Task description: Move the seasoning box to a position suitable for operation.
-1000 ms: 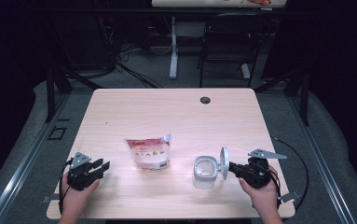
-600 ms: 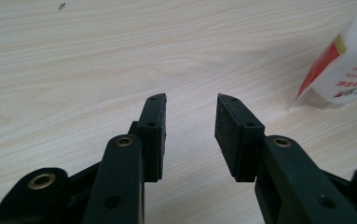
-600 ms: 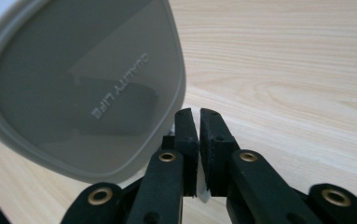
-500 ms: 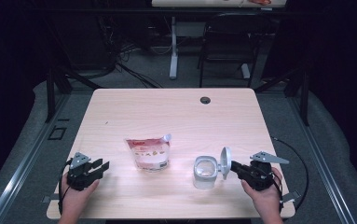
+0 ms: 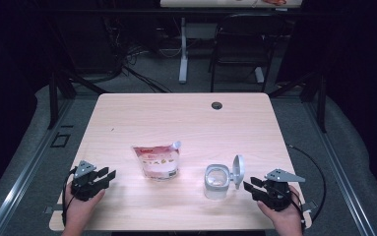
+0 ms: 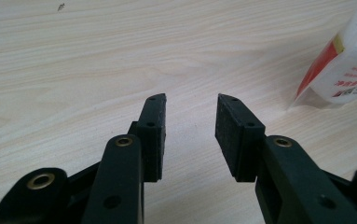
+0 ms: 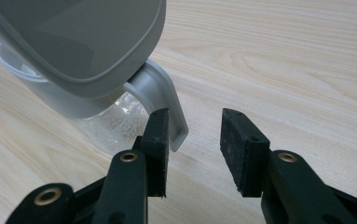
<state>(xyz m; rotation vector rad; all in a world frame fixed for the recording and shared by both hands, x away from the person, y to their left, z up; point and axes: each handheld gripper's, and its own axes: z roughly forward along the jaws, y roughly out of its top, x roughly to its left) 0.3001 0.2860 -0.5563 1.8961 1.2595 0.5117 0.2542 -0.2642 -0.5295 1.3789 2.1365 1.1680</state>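
A white and red pouch [image 5: 156,161] with a spout at its top right corner lies flat near the middle of the wooden table [image 5: 186,123]. To its right stands a clear jar [image 5: 216,182] with its grey hinged lid [image 5: 237,171] flipped up. My left gripper [image 5: 108,176] rests at the table's front left, open and holding nothing; the pouch's corner [image 6: 341,70] shows at the right of the left gripper view. My right gripper [image 5: 249,187] is open just right of the jar, and the jar's lid [image 7: 87,42] and grey hinge tab [image 7: 164,100] sit close ahead of its jaws.
A dark cable hole [image 5: 217,105] sits near the table's far edge. Behind the table stand a chair [image 5: 240,54] and a white desk leg [image 5: 183,49] on a grey floor. Metal rails run along both sides of the table.
My right gripper has drawn back slightly to the right, away from the jar's lid. The left gripper, pouch and jar have stayed where they were.
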